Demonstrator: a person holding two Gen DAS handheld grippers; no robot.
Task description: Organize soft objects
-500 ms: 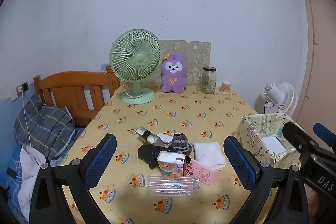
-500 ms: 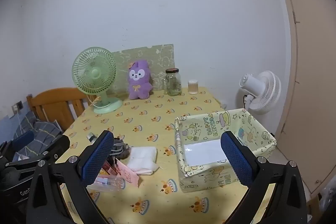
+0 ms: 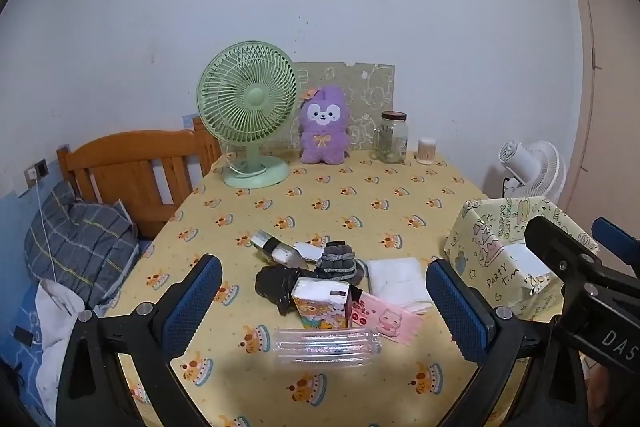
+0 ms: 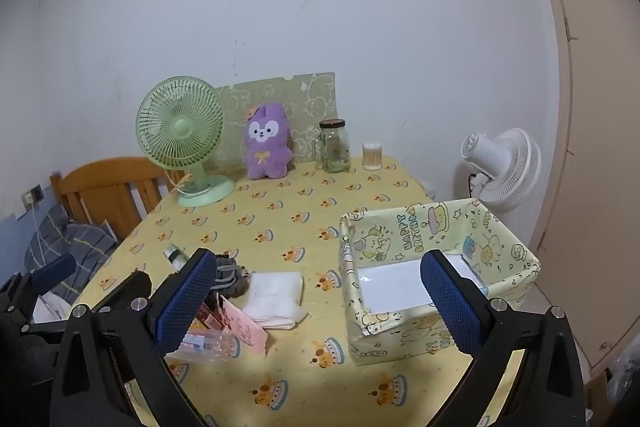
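Centrally, near the front edge of the table (image 3: 360,195), lies a cluster of small items. A grey knitted piece (image 3: 338,259) sits at the far side of the cluster, touching a black crumpled item (image 3: 276,283) on its left. A folded white cloth (image 3: 398,277) lies just to the right of the grey piece. A tissue pack with cartoon print (image 3: 320,307) stands nearer, and a pink packet (image 3: 386,319) leans beside it on the right. A clear plastic wrapper (image 3: 326,347) lies nearest of all. A silver-and-black tube (image 3: 276,251) rests at the far left of the cluster.

To the right of the cluster stands a yellow printed fabric box (image 4: 440,283), open at the top, with a white sheet lining its floor.

The left gripper (image 3: 320,303) hangs above the near edge with jaws spread wide, holding nothing. The right gripper (image 4: 316,299) hangs likewise, jaws wide apart and empty, between the cloth and the box.

At the far end of the table stand a green desk fan (image 3: 250,111), a purple plush toy (image 3: 324,127), a glass jar (image 3: 392,139) and a small cotton-swab container (image 3: 426,151). A white fan (image 4: 500,167) stands off the table at the right; a wooden chair (image 3: 136,171) stands at the left.
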